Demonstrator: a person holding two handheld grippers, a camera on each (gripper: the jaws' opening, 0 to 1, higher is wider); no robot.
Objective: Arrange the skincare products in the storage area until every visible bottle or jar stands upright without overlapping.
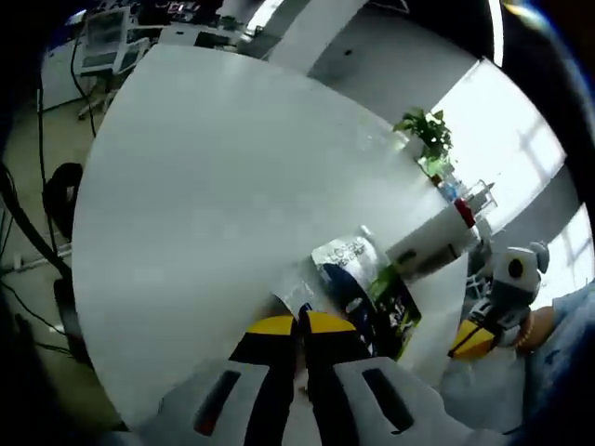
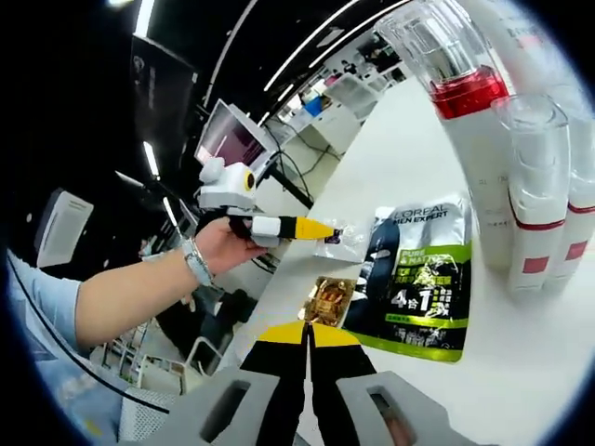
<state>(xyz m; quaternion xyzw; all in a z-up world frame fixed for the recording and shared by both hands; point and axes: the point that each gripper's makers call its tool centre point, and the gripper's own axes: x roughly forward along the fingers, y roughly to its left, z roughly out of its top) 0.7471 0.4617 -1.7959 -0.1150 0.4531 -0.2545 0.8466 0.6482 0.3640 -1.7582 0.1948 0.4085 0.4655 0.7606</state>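
A small clear sachet point(image 1: 296, 297) point(image 2: 342, 240) lies on the white table point(image 1: 214, 186), and my left gripper point(image 1: 299, 325) point(image 2: 316, 229) is shut on its near edge. Beside it lie a black-and-green L'Oreal pouch point(image 2: 418, 279) point(image 1: 398, 311) and a white printed pouch point(image 1: 346, 253). White bottles with red bands and clear caps point(image 2: 465, 102) point(image 1: 432, 246) are grouped at the pouch's far side; I cannot tell whether they stand or lie. My right gripper point(image 2: 309, 333) point(image 1: 469, 342) is shut and empty, just short of a gold-brown sachet point(image 2: 327, 299).
A potted plant point(image 1: 426, 130) sits at the table's far edge, past the bottles. A person's hand point(image 2: 218, 246) holds the left gripper from the left. A monitor point(image 2: 232, 139) and racks stand beyond the table. The table's left side is bare.
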